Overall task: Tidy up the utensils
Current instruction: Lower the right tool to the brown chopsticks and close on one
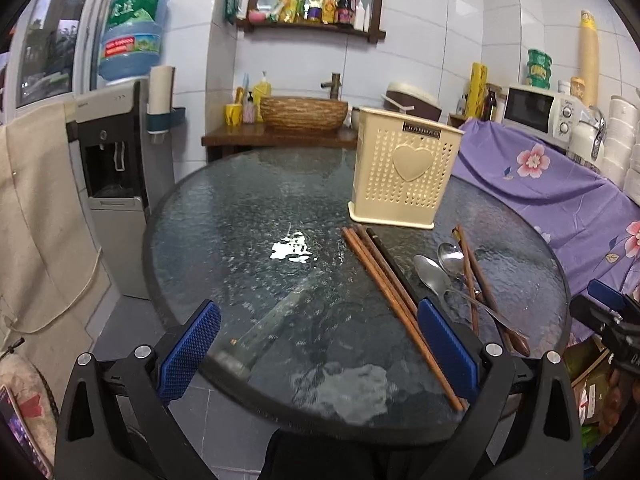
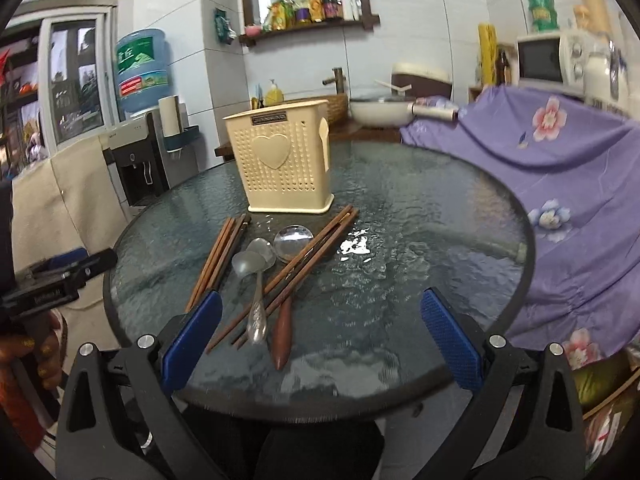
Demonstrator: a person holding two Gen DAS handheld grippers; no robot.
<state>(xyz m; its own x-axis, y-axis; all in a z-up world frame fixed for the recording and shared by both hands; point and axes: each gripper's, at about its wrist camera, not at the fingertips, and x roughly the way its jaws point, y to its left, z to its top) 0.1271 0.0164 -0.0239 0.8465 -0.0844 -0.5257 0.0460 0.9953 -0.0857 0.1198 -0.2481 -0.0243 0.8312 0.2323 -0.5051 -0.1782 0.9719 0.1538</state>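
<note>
Round glass table (image 2: 440, 208) bearing upright cream utensil holder (image 2: 280, 164), loose chopsticks (image 2: 218, 256) and metal spoons (image 2: 256, 268) before it; left gripper (image 1: 316, 352) and right gripper (image 2: 320, 336) both released, empty.

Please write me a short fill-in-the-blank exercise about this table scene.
1. The cream holder bears a raised ____ on its front.
2. The spoons lie ____ the two bundles of chopsticks.
3. Both the left tool and the right tool are ____.
4. The table has a round ____ top.

Missing words: heart; between; open; glass
</note>
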